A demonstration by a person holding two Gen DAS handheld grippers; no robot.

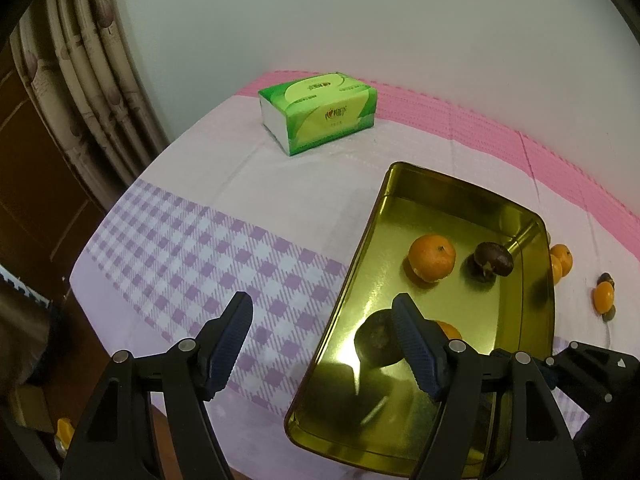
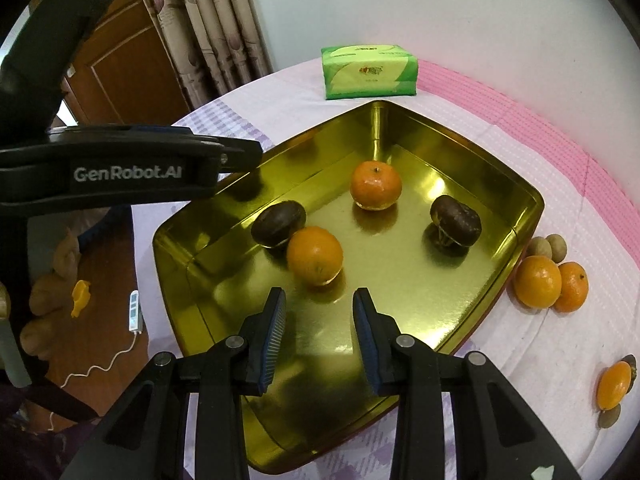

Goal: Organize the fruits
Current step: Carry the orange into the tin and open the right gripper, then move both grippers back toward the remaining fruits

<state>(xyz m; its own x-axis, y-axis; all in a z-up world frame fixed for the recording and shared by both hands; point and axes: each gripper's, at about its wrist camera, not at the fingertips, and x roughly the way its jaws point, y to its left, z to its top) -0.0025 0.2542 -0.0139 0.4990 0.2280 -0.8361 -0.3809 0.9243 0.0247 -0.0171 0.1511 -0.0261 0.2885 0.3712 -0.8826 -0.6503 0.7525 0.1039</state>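
Two hand-held grippers hang over a gold tray (image 2: pixel 400 320), both empty. The right hand-held gripper (image 2: pixel 320 300) has its jaws narrowly apart with nothing between them, poised above the tray's near floor just short of an orange (image 2: pixel 315 255). The left hand-held gripper (image 1: pixel 322 308) stands wider, one finger over the tabletop (image 1: pixel 200 248) and the other over the tray's left part, also gripping nothing.

Inside the tray that orange touches a dark brown fruit (image 2: pixel 279 223); a second orange (image 2: pixel 375 185) sits farther back, and another dark fruit (image 2: pixel 455 220) lies to the right, apart from it.

Outside the tray's right wall, two oranges (image 2: pixel 538 282) touch each other beside two small tan nuts (image 2: pixel 546 247). One more orange (image 2: pixel 614 385) lies nearer the tabletop's edge.

Beyond the tray, a green tissue pack (image 2: pixel 370 71) rests near the wall.
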